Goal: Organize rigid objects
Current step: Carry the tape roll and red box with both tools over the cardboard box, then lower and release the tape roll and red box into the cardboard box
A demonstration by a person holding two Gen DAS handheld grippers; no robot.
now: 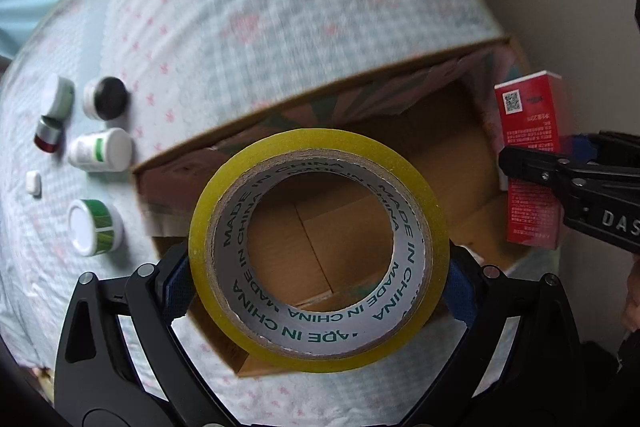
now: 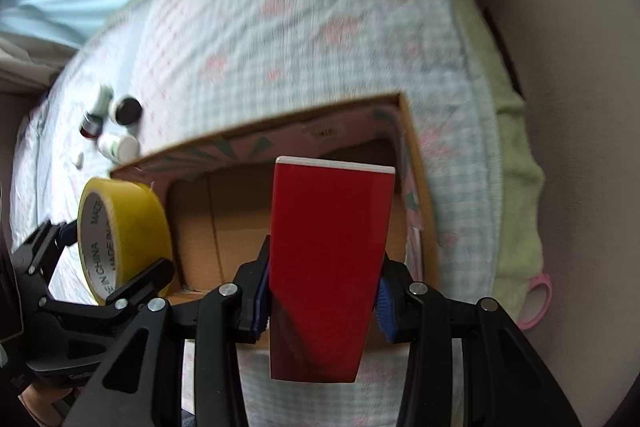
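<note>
My left gripper (image 1: 318,285) is shut on a yellow roll of tape (image 1: 318,247), held over the near left part of an open cardboard box (image 1: 360,83). The tape also shows in the right wrist view (image 2: 128,243), with the left gripper (image 2: 108,267) around it. My right gripper (image 2: 322,299) is shut on a red carton (image 2: 328,259) and holds it upright above the box (image 2: 256,131). In the left wrist view the red carton (image 1: 530,131) hangs at the box's right wall, with the right gripper (image 1: 536,163) on it.
The box lies on a checked bed cover (image 1: 280,7). Left of it lie several small jars and bottles: a black-lidded jar (image 1: 106,103), a white bottle (image 1: 102,151), a green-labelled jar (image 1: 94,227), a small white piece (image 1: 33,183). A pink ring (image 2: 538,297) lies at the bed's right edge.
</note>
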